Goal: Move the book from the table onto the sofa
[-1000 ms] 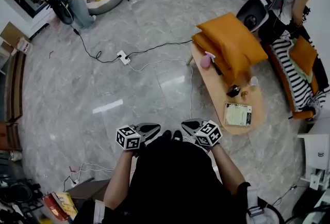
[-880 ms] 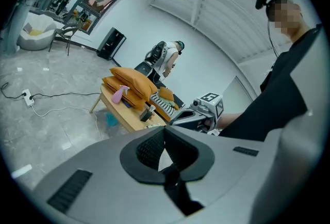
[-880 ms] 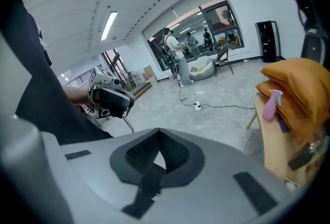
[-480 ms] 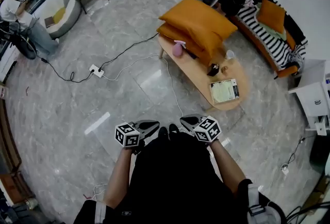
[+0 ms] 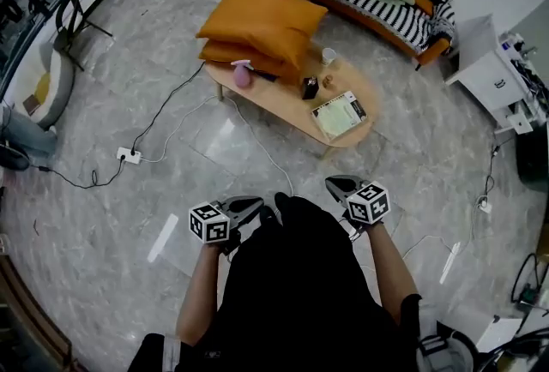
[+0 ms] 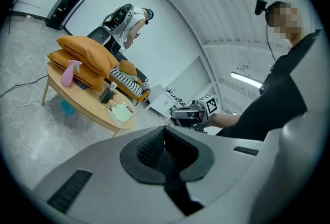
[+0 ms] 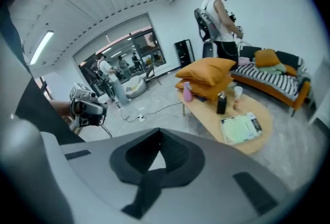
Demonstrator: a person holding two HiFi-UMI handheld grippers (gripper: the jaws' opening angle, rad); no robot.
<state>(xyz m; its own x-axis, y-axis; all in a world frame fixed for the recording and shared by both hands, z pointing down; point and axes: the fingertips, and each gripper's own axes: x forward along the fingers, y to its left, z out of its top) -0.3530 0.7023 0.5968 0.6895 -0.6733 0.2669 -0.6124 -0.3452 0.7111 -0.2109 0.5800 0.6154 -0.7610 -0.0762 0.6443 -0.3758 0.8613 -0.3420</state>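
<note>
2 tongs, both pressed together and empty: left tongs [image 5: 247, 207], then right tongs [image 5: 342, 187]. The book [image 5: 340, 115] lies on the desk [image 5: 276, 100] well ahead, nearer the right tongs, its long axis roughly crosswise. The sofa [image 5: 390, 17] is beyond.

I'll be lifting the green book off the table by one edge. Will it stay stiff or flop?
The book looks thin, so it is probably light and may sag or fan open. It lies flat on the table, likely hard to get under; being near the rim, it could probably be slid partly over the edge.
</note>
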